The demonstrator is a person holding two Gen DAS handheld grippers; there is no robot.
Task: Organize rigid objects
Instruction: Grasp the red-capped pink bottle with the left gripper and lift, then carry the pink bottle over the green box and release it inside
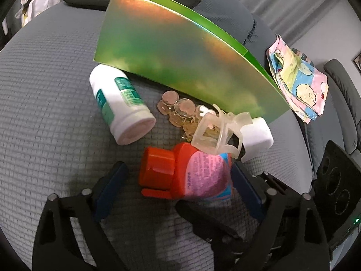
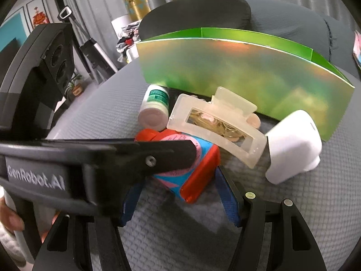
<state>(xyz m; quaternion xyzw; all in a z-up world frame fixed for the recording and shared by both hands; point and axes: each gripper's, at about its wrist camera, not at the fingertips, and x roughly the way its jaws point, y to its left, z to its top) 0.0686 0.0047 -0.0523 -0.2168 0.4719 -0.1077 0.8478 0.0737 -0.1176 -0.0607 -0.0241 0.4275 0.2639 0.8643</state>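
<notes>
We see the right tool [image 2: 180, 198] clamped on the red-capped bottle [image 2: 200, 176], with the left tool [image 1: 178, 189] standing apart around it.

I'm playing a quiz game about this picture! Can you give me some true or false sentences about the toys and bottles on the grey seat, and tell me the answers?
1. The white bottle with the green label lies on its side. True.
2. The green box lies flat and squashed. False: it stands upright behind the other things.
3. The clear hair clip rests partly on the red-capped bottle. True.
4. The white adapter is inside the green box. False: it sits on the seat in front of it.
5. The red-capped bottle stands upright. False: it lies on its side.
</notes>
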